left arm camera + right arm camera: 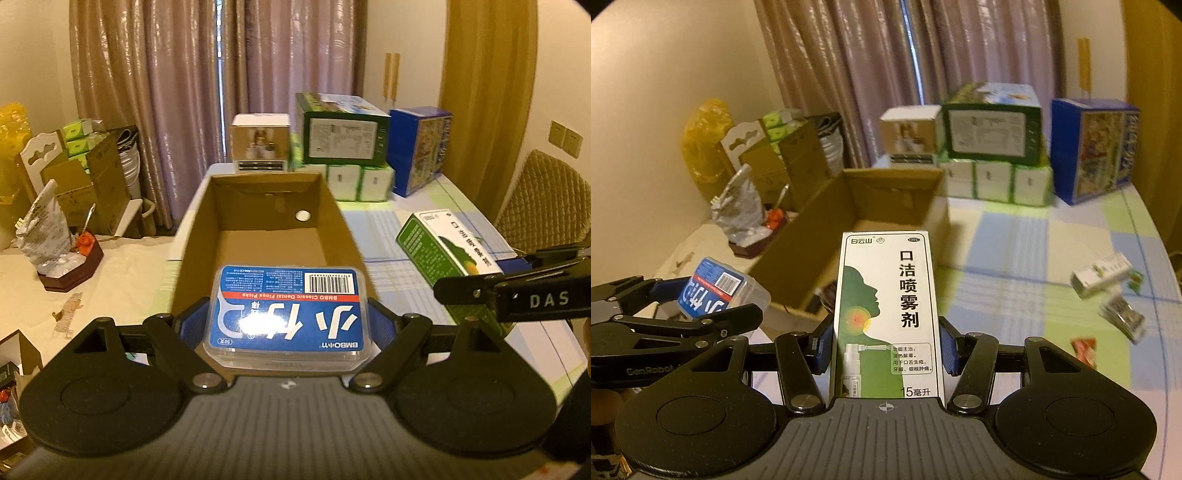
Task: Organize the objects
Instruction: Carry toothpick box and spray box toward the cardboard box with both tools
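Note:
My left gripper (288, 325) is shut on a clear plastic dental floss pick box (288, 314) with a blue label, held just above the near end of an open cardboard box (266, 240). My right gripper (884, 347) is shut on a green and white mouth spray carton (886, 314), held upright to the right of the cardboard box (827, 236). In the left wrist view the spray carton (443, 247) and right gripper (480, 291) show at the right edge. In the right wrist view the floss box (713, 288) and left gripper (701, 306) sit at lower left.
Stacked cartons (343, 129) and a blue box (421, 147) stand at the table's far end. Small packets (1104, 277) and a red wrapper (1084, 350) lie on the checked cloth at right. A dark tray with bags (70, 266) sits left of the cardboard box. A chair (546, 206) stands at right.

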A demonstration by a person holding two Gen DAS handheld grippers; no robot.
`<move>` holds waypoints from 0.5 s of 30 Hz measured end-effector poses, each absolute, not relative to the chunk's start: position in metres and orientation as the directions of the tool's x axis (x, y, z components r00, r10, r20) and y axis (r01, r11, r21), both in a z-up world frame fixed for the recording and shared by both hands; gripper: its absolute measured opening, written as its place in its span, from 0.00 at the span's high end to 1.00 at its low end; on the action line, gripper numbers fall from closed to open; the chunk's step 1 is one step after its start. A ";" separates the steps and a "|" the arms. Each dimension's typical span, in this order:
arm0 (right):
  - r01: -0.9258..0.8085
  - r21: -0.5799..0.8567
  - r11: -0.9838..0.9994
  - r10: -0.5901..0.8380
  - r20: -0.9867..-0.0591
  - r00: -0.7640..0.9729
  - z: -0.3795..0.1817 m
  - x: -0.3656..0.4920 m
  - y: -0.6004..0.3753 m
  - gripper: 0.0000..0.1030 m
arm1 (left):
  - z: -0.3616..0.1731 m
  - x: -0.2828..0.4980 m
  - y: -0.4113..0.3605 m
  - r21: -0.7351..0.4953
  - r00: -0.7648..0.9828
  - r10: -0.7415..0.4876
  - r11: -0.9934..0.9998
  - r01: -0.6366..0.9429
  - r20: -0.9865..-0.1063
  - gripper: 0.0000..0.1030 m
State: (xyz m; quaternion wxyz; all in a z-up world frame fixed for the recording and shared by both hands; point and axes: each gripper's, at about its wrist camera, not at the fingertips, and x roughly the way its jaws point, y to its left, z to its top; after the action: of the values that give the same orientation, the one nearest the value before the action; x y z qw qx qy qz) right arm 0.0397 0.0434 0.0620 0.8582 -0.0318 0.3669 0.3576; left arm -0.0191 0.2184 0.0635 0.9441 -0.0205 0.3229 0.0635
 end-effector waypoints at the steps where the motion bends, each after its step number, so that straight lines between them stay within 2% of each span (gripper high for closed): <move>1: -0.640 0.209 0.739 0.594 -0.650 0.474 0.063 0.044 0.049 0.49 | 0.065 -0.015 0.227 0.005 0.782 0.115 0.990 -0.142 -0.613 0.19; 15: -0.611 0.296 0.735 0.617 -0.665 0.421 0.044 0.113 0.110 0.49 | 0.048 0.048 0.280 0.044 0.750 0.144 0.988 -0.151 -0.646 0.19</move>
State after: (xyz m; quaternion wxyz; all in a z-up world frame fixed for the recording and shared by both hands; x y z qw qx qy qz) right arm 0.1129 0.1101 0.0439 0.8428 0.0041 0.3963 0.3641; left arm 0.0484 0.2802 0.0485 0.9354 -0.0054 0.3446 0.0788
